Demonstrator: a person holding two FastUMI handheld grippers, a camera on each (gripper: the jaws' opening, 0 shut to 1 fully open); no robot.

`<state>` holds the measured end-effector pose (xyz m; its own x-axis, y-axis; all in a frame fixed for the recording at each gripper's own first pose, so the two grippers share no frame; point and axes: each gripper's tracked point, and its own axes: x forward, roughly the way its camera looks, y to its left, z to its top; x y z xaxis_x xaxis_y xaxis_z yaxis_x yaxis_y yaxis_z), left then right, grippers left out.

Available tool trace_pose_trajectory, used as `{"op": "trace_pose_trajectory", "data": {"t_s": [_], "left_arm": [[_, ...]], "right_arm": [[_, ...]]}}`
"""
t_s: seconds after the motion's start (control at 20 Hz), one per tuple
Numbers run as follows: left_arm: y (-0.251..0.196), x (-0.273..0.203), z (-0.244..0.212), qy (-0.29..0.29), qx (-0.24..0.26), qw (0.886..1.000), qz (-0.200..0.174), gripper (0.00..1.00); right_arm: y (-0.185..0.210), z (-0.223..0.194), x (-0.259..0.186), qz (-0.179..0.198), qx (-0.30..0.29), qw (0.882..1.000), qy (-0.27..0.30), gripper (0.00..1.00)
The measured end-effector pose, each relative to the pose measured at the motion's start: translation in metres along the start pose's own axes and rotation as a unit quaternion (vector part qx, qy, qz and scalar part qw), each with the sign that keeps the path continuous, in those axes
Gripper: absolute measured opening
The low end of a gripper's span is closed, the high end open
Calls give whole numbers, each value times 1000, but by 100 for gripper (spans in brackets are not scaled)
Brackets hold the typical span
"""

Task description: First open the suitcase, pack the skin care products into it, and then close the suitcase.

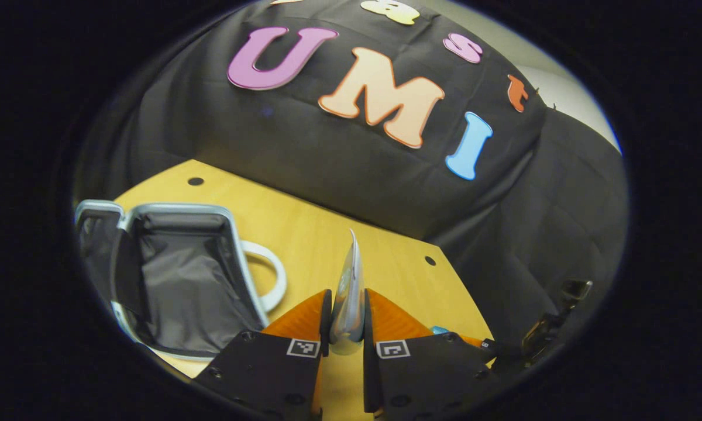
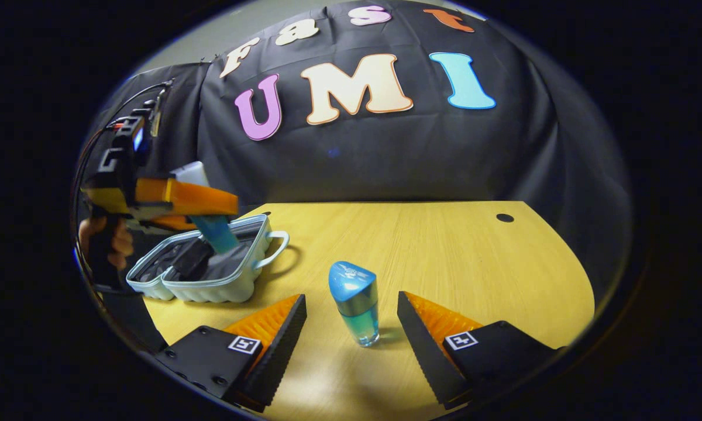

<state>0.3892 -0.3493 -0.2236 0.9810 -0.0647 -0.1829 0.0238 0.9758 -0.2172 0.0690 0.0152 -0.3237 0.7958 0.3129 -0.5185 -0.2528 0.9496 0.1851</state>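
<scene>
The suitcase (image 2: 205,266) lies open on the table (image 2: 444,251) at 9 o'clock in the right gripper view, so we judge step 1 done and packing under way; closing remains. The left hand-held gripper (image 1: 347,324) is clamped on a tube (image 1: 350,292), seen hanging over the open suitcase. A blue bottle (image 2: 355,304) stands unpacked between the fingers of the right hand-held gripper (image 2: 351,318), which is wide open and not touching it.

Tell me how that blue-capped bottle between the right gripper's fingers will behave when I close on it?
The bottle stands upright, tall on a narrow base, so an off-centre touch probably tips it. Its glossy wall may slip. The right gripper is open with fingers either side, so a centred close seems feasible.
</scene>
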Motion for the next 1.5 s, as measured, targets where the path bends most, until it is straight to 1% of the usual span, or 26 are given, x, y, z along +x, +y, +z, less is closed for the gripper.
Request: {"op": "trace_pose_trajectory", "data": {"t_s": [0.1, 0.15, 0.25, 0.3, 0.35, 0.4, 0.5, 0.55, 0.6, 0.65, 0.75, 0.85, 0.9, 1.0, 1.05, 1.1, 1.2, 1.3, 1.35, 1.4, 1.5], "left_arm": [[33, -13, 18, -9, 5, 999, 35, 20], [48, -18, 22, -10, 6, 999, 50, 20], [78, -27, 31, -11, 8, 997, 76, 20], [92, -32, 36, -11, 6, 996, 86, 20], [104, -34, 39, -9, 3, 996, 94, 21], [116, -34, 41, -6, -1, 995, 102, 20], [138, -32, 42, 2, -10, 993, 115, 20], [147, -31, 40, 12, -16, 993, 119, 20], [153, -29, 34, 22, -24, 992, 121, 20], [157, -28, 31, 32, -29, 992, 120, 20], [166, -21, 16, 62, -34, 990, 123, 20], [179, -17, -7, 116, -29, 985, 128, 20], [185, -16, -19, 149, -30, 980, 129, 20], [191, -14, -38, 204, -36, 970, 127, 21], [193, -13, -46, 228, -38, 965, 124, 24], [196, -12, -56, 251, -43, 960, 120, 20], [200, -11, -74, 296, -57, 947, 112, 21], [202, -7, -90, 327, -69, 936, 107, 22], [202, -6, -93, 335, -72, 934, 104, 28], [202, -2, -96, 335, -77, 934, 99, 22], [192, 4, -88, 319, -95, 940, 82, 66]], "right_arm": [[1, -6, 17, 6, -3, 1000, -3, 98], [2, -11, 26, 8, -4, 1000, -3, 96], [1, -24, 45, 5, 2, 1000, 9, 96], [1, -28, 51, 5, 4, 1000, 13, 91], [1, -34, 56, 3, 6, 1000, 16, 89], [-1, -36, 61, -4, 3, 1000, 15, 84], [-10, -36, 69, -17, 0, 1000, 12, 65], [-9, -35, 72, -14, 6, 1000, 11, 50], [-8, -34, 75, -13, 11, 1000, 8, 52], [-10, -33, 75, -17, 13, 1000, 6, 48], [-12, -33, 76, -26, 9, 1000, 2, 46], [-12, -34, 74, -31, -4, 1000, 1, 44], [-11, -36, 76, -31, -8, 999, 3, 42], [-9, -35, 69, -33, -8, 999, 9, 42], [-9, -33, 66, -36, -5, 999, 9, 43], [-9, -28, 61, -40, -3, 999, 5, 42], [-7, -14, 53, -46, 5, 999, -3, 42], [-5, 1, 46, -52, 12, 999, -10, 42], [-3, 10, 43, -52, 15, 998, -11, 42], [0, 18, 40, -53, 18, 998, -13, 42], [8, 34, 34, -47, 27, 998, -15, 42]]}}
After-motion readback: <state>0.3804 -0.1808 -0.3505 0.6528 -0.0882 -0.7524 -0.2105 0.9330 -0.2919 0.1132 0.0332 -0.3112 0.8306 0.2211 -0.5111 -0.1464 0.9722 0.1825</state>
